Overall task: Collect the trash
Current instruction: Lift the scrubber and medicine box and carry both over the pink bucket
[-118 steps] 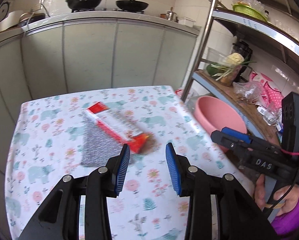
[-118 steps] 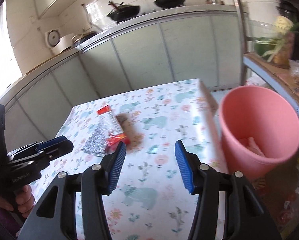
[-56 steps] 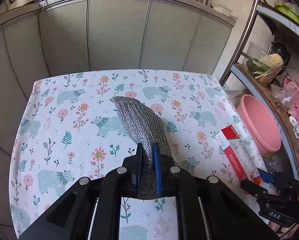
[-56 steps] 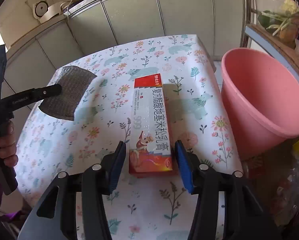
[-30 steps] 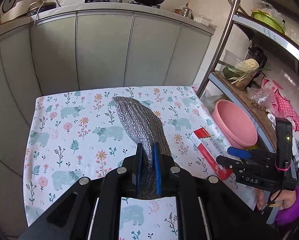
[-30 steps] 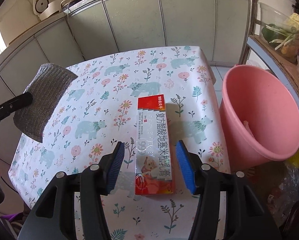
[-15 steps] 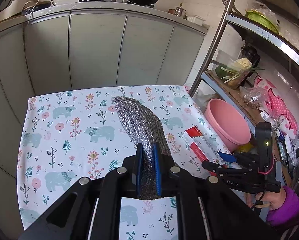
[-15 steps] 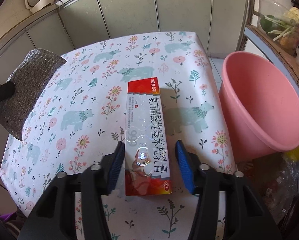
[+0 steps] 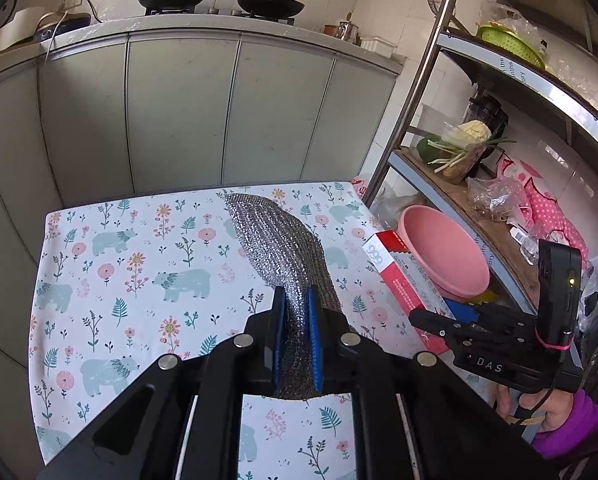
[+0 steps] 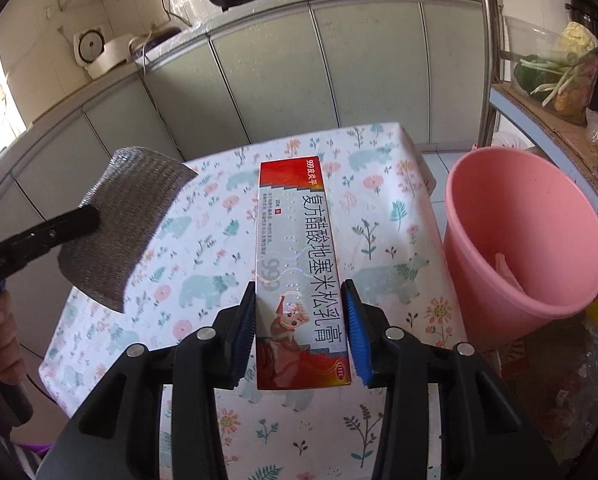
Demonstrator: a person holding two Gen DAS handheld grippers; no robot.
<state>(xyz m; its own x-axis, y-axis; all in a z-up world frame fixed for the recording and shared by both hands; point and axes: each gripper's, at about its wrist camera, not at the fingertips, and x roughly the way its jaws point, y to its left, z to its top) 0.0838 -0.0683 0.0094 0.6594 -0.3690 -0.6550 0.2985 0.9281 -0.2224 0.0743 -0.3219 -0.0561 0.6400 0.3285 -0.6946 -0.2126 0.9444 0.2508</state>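
Observation:
My left gripper point(image 9: 296, 320) is shut on a silver mesh scrubbing cloth point(image 9: 277, 240) and holds it above the floral table point(image 9: 119, 280). The cloth also shows at the left of the right wrist view point(image 10: 127, 224). My right gripper point(image 10: 301, 320) is shut on a red and white ointment box point(image 10: 299, 264), lifted off the table. The box also shows in the left wrist view point(image 9: 399, 280), with the right gripper point(image 9: 443, 316) behind it. A pink bucket point(image 10: 527, 240) stands on the floor right of the table, with something pale inside.
A metal shelf rack point(image 9: 479, 184) with vegetables and bags stands right of the bucket. Grey-green kitchen cabinets point(image 9: 179, 112) with woks on top run behind the table. The table edge point(image 10: 427, 184) drops off near the bucket.
The right gripper has closed on the box and lifted it off the table, toward the bucket side. The left gripper keeps the cloth held up, little changed.

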